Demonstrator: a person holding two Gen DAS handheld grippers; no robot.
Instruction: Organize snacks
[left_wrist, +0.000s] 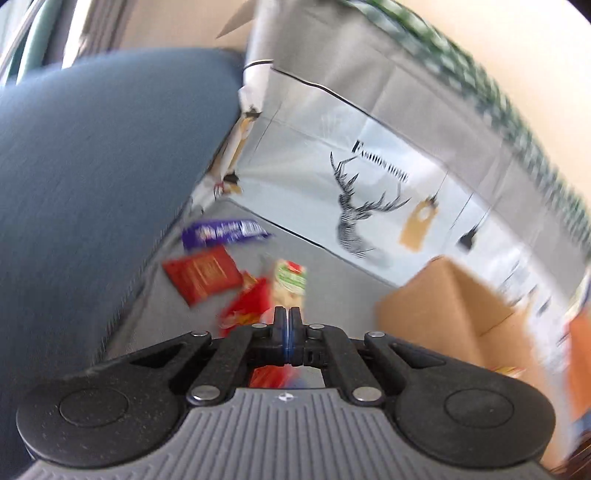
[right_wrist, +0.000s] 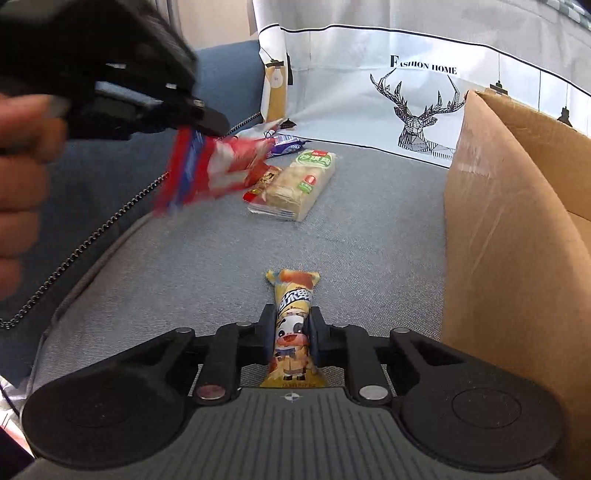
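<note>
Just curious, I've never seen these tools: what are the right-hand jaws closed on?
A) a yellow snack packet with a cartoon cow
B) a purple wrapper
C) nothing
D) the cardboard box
A: in the right wrist view the jaws pinch the yellow cartoon-cow packet on both sides.

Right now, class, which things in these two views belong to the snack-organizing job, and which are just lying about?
Part of the job:
- yellow cartoon-cow snack bar, clamped in right gripper
- red-and-white packet, held by left gripper
- cracker pack
- purple packet
- red packet
- cardboard box

Just lying about:
- deer-print cloth
- blue cushion
</note>
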